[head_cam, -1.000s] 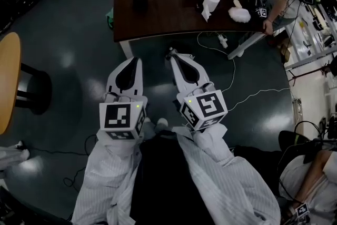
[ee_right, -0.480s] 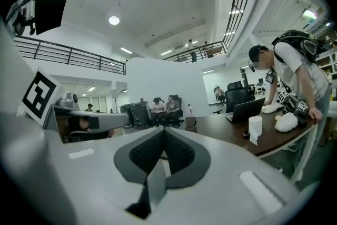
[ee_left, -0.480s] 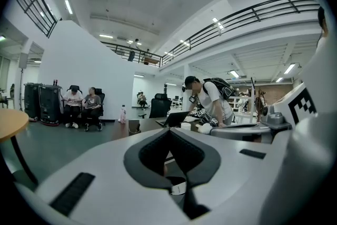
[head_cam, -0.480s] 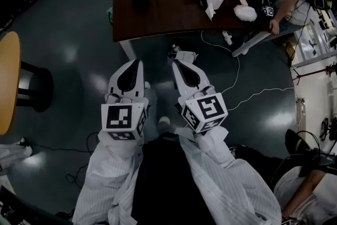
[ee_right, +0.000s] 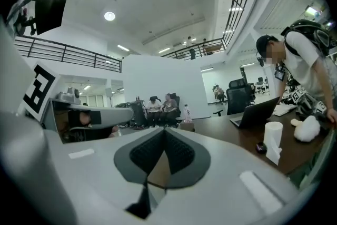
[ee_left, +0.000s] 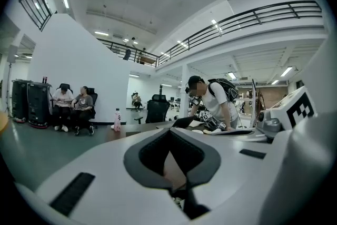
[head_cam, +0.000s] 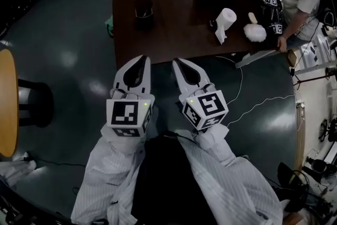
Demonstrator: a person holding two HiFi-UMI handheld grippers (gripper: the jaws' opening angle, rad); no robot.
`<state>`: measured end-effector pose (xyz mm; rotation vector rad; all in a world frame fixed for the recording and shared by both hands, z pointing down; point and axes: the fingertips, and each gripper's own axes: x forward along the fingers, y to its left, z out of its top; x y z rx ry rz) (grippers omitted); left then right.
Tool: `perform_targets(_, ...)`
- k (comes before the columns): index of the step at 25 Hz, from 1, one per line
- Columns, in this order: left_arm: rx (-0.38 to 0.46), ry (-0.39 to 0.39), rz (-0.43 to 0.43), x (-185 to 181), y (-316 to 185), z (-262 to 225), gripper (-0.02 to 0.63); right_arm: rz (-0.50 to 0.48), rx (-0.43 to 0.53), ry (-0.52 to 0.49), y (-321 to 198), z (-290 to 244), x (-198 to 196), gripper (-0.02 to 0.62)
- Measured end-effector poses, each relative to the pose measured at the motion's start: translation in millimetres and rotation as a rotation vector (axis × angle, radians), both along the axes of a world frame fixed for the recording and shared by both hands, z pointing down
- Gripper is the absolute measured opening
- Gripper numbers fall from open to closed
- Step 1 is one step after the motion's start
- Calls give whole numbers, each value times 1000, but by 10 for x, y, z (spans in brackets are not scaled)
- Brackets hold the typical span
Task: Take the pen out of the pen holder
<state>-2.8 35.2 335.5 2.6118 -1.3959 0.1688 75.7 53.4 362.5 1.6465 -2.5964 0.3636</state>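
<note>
The left gripper (head_cam: 141, 59) and right gripper (head_cam: 179, 61) hover side by side at the near edge of the table (head_cam: 174, 26). Each has its jaws pressed together on nothing. The pen holder (head_cam: 143, 7) stands farther up the table, ahead of the left gripper's tips and well apart from both. The pen is too small to make out.

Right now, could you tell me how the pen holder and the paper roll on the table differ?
The pen holder is dark and boxy; the paper roll is white and round. The pen holder stands near the table's left edge, the paper roll further right. The paper roll trails a loose sheet; the pen holder does not. Both stand upright on the table.
</note>
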Motion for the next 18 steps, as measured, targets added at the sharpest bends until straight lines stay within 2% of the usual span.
perform_targets(6,-14,-13,39,-84,-944,-55,5,32,-15,-4,-965,-32,-99,2)
perform_targets(10,-61,-12,47,-129,-1421,143,5,33,-56,22,-1431,109,-129,2)
perform_targets(14,-132,-9,25,-124,-1778,425,5,5,-97,51,-1811,270,-108,2)
perform_targets(18,-157,-8,-29,-109,-2072,592,5,-50,-121,60,-2149,411,-76,2)
